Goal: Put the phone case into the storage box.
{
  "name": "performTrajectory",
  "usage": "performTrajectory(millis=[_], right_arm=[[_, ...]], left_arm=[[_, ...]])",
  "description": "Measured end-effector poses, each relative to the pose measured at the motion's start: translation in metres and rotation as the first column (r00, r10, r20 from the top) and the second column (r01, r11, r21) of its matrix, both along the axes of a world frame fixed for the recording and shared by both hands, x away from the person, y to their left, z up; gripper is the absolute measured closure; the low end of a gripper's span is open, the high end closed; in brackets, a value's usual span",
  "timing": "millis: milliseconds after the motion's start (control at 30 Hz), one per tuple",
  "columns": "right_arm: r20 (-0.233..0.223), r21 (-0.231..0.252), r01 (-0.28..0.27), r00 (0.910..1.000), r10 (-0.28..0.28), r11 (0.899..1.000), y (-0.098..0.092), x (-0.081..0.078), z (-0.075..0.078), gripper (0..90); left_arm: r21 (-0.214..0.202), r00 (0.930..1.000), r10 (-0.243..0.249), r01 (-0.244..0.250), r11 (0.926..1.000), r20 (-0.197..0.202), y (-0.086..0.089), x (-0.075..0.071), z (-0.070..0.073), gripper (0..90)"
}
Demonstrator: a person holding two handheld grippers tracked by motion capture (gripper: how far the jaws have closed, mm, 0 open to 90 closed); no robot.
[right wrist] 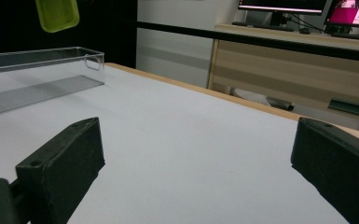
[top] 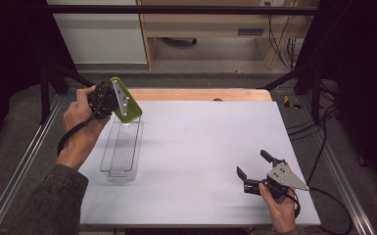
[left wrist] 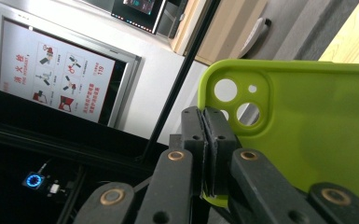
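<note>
The left gripper (top: 120, 105) is raised above the far left part of the table (top: 200, 147), and its fingers (left wrist: 217, 140) are pressed together on the edge of a lime-green phone case (left wrist: 307, 130), pinching it near the corner with the camera cut-outs. In the high view the phone case (top: 127, 100) hangs in the air over the far end of a clear plastic tray (top: 122, 147), not touching it; the tray lies flat on the left side of the table with its long side running away from the person, and nothing can be seen in it. In the right gripper view the phone case (right wrist: 57, 14) shows at the top left, above the tray (right wrist: 37, 79). The right gripper (top: 254, 164) rests low near the front right corner of the table, well apart from the tray, its fingers (right wrist: 65, 163) spread wide with nothing between them but bare table.
</note>
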State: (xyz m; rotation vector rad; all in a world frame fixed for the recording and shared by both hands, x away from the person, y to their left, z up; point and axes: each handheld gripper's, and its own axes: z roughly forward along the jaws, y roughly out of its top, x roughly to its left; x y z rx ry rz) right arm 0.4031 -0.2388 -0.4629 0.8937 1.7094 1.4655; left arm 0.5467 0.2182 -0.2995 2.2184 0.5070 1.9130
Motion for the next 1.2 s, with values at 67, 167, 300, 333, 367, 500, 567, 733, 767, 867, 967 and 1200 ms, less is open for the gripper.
performTrajectory(millis=[67, 167, 300, 333, 367, 500, 567, 733, 767, 867, 967, 1200], right_arm=[[0.001, 0.003, -0.002, 1.0000, 0.002, 1.000, 0.000, 0.000, 0.000, 2.6], [-0.001, 0.002, -0.003, 1.0000, 0.003, 1.000, 0.000, 0.001, -0.001, 2.6], [0.000, 0.002, 0.000, 1.0000, 0.000, 1.000, -0.001, 0.000, -0.001, 2.6], [-0.001, 0.001, 0.000, 1.0000, 0.000, 1.000, -0.001, 0.000, -0.001, 2.6], [0.001, 0.000, 0.000, 1.0000, 0.000, 1.000, -0.001, 0.000, -0.001, 2.6], [0.004, -0.004, -0.003, 1.0000, 0.003, 1.000, -0.001, 0.000, -0.001, 2.6], [0.004, -0.005, -0.002, 1.0000, 0.002, 1.000, -0.001, 0.000, -0.001, 2.6], [0.004, -0.008, -0.001, 1.0000, 0.001, 1.000, -0.002, 0.000, -0.001, 2.7], [0.002, -0.008, 0.000, 1.0000, 0.000, 1.000, -0.002, 0.000, -0.001, 2.7], [0.002, -0.009, 0.000, 1.0000, 0.001, 1.000, -0.001, 0.000, -0.001, 2.6], [0.002, -0.012, -0.002, 1.0000, 0.002, 1.000, 0.000, 0.001, -0.001, 2.7], [0.002, -0.016, 0.000, 1.0000, 0.000, 1.000, -0.001, 0.001, -0.002, 2.6]], left_arm=[[0.006, 1.0000, -0.002, 0.002, 1.0000, 0.002, -0.001, 0.001, -0.001, 87.9], [0.030, 1.0000, 0.000, 0.000, 0.9996, 0.007, -0.003, 0.003, -0.004, 87.9], [0.054, 0.9999, 0.006, -0.007, 0.9985, 0.011, -0.002, 0.004, -0.008, 87.9], [0.064, 0.9999, 0.003, -0.004, 0.9979, 0.014, -0.002, 0.004, -0.009, 87.8], [0.082, 0.9998, 0.001, -0.003, 0.9967, 0.020, -0.002, 0.004, -0.011, 87.9], [0.110, 0.9997, 0.004, -0.007, 0.9939, 0.024, -0.003, 0.005, -0.015, 87.9], [0.119, 0.9996, 0.005, -0.008, 0.9929, 0.027, -0.003, 0.005, -0.016, 87.9], [0.135, 0.9994, 0.003, -0.007, 0.9909, 0.035, -0.002, 0.006, -0.019, 87.9], [0.140, 0.9993, 0.004, -0.009, 0.9901, 0.037, -0.002, 0.007, -0.019, 87.9], [0.149, 0.9992, 0.004, -0.010, 0.9887, 0.039, 0.000, 0.009, -0.023, 87.9], [0.156, 0.9991, 0.008, -0.014, 0.9876, 0.042, 0.003, 0.011, -0.027, 87.9], [0.169, 0.9989, 0.021, -0.027, 0.9852, 0.041, 0.009, 0.017, -0.037, 87.9]])
